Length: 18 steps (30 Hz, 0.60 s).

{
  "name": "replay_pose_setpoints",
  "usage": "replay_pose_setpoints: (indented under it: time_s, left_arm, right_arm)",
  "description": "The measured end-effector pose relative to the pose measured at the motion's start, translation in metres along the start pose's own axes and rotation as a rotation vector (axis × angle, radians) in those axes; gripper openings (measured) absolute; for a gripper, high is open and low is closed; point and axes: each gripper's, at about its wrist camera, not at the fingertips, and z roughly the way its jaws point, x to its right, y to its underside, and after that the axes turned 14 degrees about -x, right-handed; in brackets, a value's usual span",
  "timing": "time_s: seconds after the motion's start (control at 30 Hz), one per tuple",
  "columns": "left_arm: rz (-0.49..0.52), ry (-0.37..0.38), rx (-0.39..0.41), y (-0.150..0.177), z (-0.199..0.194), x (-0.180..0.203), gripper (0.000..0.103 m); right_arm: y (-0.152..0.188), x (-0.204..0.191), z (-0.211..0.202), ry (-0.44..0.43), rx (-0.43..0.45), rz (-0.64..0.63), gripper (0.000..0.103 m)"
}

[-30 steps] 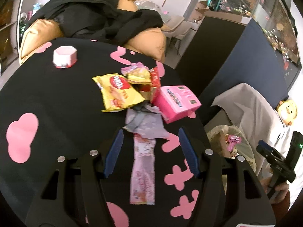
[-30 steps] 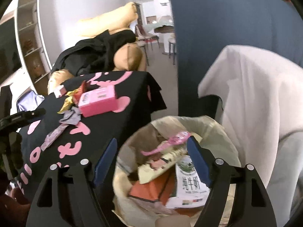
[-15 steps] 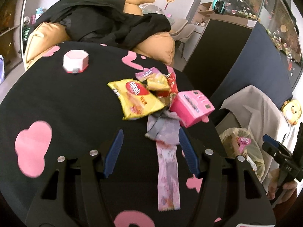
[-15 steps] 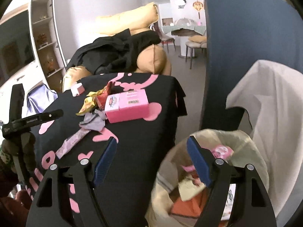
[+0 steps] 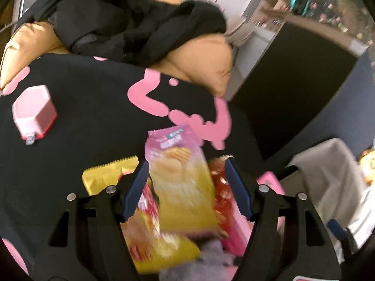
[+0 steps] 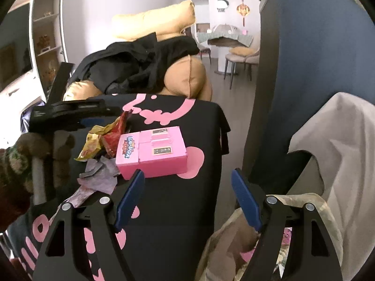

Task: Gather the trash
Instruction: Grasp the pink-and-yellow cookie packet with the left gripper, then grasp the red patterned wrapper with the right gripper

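A pile of wrappers lies on the black table (image 5: 93, 121) with pink patterns. My left gripper (image 5: 187, 187) is open, its jaws either side of a pink-and-yellow snack packet (image 5: 180, 178). Under it lie a yellow wrapper (image 5: 105, 178), a red wrapper (image 5: 220, 187) and grey paper (image 5: 206, 257). My right gripper (image 6: 187, 201) is open and empty, between the table edge and the trash bag (image 6: 234, 241) at lower right. In the right wrist view the pile (image 6: 103, 138) sits beside a pink toy box (image 6: 154, 149), with the left gripper (image 6: 70, 114) over it.
A pink hexagonal container (image 5: 35, 112) stands at the table's left. A tan sofa with black clothing (image 5: 131, 23) lies behind the table. A chair draped in white cloth (image 6: 339, 154) and a dark blue partition (image 6: 316, 46) stand right of the trash bag.
My left gripper has moved forward and down over the wrapper pile, so the pink-and-yellow packet now lies between its jaws. My right gripper has swung left from the trash bag toward the table.
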Motion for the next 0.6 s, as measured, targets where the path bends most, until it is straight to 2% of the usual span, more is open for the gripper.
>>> replay_pose_setpoints:
  time_s: [0.1,0.17,0.2,0.23,0.4,0.5,0.6]
  left_arm:
    - [0.021,-0.019,-0.078,-0.004,0.017,-0.004,0.063]
    - [0.044,-0.018,-0.125,0.002,0.021,-0.01,0.05]
    - [0.062,-0.011,-0.13,0.007,0.019,-0.014,0.046]
    - [0.082,-0.005,-0.118,0.012,0.013,-0.017,0.037]
    - [0.123,0.012,-0.078,0.034,-0.029,-0.033,0.011]
    - [0.132,-0.003,-0.061,0.049,-0.054,-0.049,0.01]
    - [0.111,-0.019,-0.053,0.064,-0.072,-0.069,0.01]
  right_arm:
    - [-0.005,-0.001,0.008,-0.009,-0.018,-0.002,0.072]
    - [-0.008,-0.005,0.013,-0.014,-0.028,-0.012,0.072]
    - [-0.011,-0.009,0.018,-0.022,-0.034,-0.02,0.072]
    - [-0.014,-0.012,0.021,-0.029,-0.038,-0.026,0.072]
    - [-0.03,-0.046,0.037,-0.088,-0.051,-0.088,0.072]
    - [-0.038,-0.074,0.045,-0.117,-0.057,-0.139,0.072]
    - [-0.044,-0.098,0.053,-0.106,-0.055,-0.174,0.072]
